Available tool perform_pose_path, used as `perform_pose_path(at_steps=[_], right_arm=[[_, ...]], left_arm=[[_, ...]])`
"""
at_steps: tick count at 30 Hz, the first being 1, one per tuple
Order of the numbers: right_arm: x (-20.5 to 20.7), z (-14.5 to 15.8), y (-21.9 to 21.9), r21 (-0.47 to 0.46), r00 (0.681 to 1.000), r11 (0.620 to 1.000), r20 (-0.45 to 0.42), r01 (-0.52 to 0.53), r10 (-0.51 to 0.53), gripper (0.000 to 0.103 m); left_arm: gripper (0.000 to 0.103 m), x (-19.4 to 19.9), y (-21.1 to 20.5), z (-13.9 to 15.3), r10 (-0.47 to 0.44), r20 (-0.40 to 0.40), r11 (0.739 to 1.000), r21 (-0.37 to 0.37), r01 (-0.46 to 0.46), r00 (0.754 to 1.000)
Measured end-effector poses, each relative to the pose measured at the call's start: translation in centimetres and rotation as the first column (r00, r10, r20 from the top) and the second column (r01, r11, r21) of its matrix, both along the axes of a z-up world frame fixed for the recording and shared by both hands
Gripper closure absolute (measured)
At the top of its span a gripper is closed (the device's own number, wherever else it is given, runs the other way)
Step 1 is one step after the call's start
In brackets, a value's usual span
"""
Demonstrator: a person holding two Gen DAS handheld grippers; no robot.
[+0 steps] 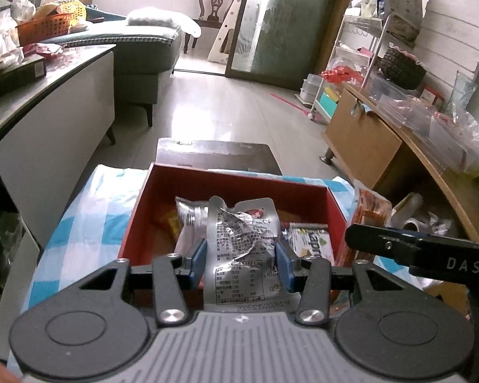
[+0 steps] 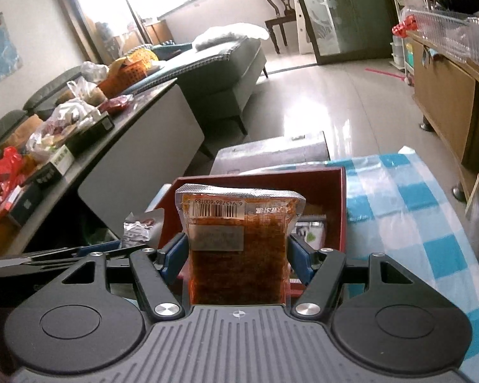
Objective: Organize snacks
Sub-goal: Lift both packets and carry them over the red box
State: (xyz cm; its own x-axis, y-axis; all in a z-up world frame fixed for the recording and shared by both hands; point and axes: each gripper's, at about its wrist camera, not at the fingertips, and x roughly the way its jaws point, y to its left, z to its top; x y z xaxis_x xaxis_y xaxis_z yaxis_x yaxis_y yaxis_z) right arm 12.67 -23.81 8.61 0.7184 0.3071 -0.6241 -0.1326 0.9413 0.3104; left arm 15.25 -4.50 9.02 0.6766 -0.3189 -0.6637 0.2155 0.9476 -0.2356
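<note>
A red box (image 1: 163,191) stands on a blue-and-white checked cloth (image 1: 89,210) and holds several snack packets, among them a green-and-white one (image 1: 311,242). My left gripper (image 1: 241,260) is shut on a crumpled silver pouch (image 1: 242,242) and holds it over the box's near side. My right gripper (image 2: 236,255) is shut on an orange-brown packet (image 2: 239,255) with a barcode, held upright in front of the same red box (image 2: 338,191). The right gripper's black arm (image 1: 431,252) and its orange packet (image 1: 370,214) show at right in the left wrist view. The silver pouch (image 2: 142,226) shows at left in the right wrist view.
A grey cabinet (image 2: 137,146) at left carries many bags and boxes. A grey sofa (image 1: 143,48) stands behind it. A wooden table (image 1: 399,134) with plastic wrap is at right. A dark box (image 1: 217,154) lies beyond the red box. Tiled floor lies ahead.
</note>
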Motion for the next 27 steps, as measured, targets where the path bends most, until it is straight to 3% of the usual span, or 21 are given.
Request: perform_pose_path(at_steps=[27], right_arm=[[4.4, 1.0, -1.0, -0.010, 0.999, 1.000, 0.037, 0.013, -0.013, 0.030]], left_arm=[[0.063, 4.7, -1.4, -0.2, 0.029, 0.040, 0.997, 0.069, -0.032, 0.999]])
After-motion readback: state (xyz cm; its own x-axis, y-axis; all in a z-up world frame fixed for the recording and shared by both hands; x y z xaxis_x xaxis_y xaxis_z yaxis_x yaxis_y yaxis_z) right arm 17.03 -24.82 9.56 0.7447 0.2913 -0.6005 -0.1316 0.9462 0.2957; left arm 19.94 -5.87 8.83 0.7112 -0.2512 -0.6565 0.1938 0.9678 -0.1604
